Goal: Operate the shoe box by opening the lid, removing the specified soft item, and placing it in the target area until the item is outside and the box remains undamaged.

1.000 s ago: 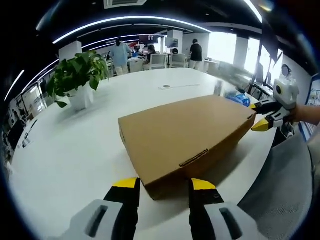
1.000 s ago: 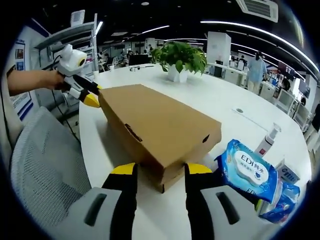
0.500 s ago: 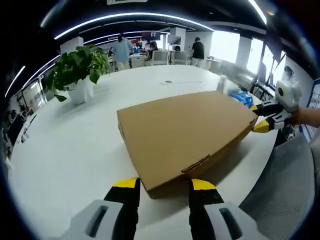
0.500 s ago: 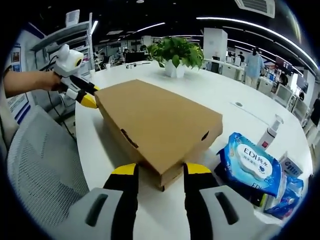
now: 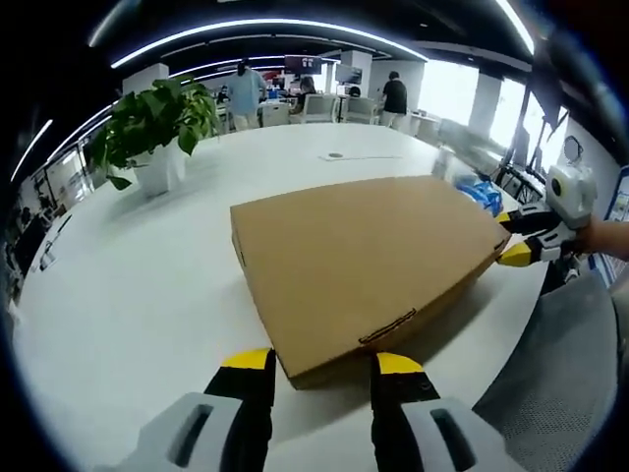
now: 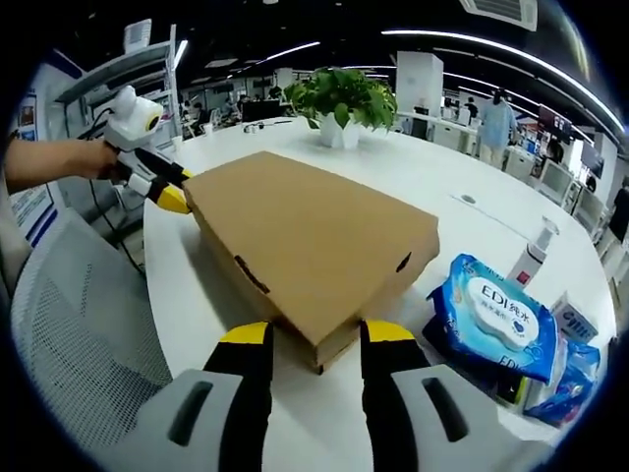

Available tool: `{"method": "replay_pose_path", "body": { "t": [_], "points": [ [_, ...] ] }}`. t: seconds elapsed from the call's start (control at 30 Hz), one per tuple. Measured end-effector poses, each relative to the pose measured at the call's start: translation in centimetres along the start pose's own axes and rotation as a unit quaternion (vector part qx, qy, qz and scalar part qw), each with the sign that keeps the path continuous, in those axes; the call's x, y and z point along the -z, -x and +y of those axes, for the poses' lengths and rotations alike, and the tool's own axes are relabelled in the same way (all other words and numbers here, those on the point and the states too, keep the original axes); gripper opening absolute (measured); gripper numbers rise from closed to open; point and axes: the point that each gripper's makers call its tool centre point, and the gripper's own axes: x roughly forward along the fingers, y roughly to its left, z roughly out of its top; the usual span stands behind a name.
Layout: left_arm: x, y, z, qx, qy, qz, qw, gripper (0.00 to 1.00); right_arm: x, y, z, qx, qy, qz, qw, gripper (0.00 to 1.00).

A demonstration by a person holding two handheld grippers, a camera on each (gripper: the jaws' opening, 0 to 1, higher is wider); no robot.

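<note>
shoe box [image 5: 364, 261]: closed, flat on white tabletop [image 5: 128, 285] | left hand-held gripper [image 5: 316, 362]: jaws apart, straddling near corner | right hand-held gripper [image 5: 515, 236]: at box's far right corner | potted plant [image 5: 147, 128]: far left

Shoe box [image 6: 305, 251] lid shut, contents hidden; wipes pack [image 6: 499, 317] print blurred

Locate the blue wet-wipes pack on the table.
In the right gripper view, the wet-wipes pack lies on the white table, right of the cardboard shoe box, beside a spray bottle.
</note>
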Motion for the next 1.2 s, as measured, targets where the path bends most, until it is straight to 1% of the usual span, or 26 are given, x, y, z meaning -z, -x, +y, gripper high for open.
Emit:
{"method": "replay_pose_path", "body": {
  "t": [0.17, 0.37, 1.2],
  "points": [
    [-0.5, -0.4, 0.3, 0.001, -0.001, 0.001, 1.0, 0.38, -0.2, -0.4, -0.5, 0.0, 0.001, 0.002, 1.0, 0.32],
    [-1.4, -1.3, 0.9, 0.004, -0.003, 0.005, 1.0, 0.38, -0.7, -1.0, -1.4, 0.001, 0.0, 0.004, 1.0, 0.32],
    [-5.3, -5.0, 2.3, 0.01, -0.006, 0.004, 0.9999, 0.38, -2.4, -3.4, -6.2, 0.012, 0.003, 0.009, 0.9999, 0.33]
  ]
}}
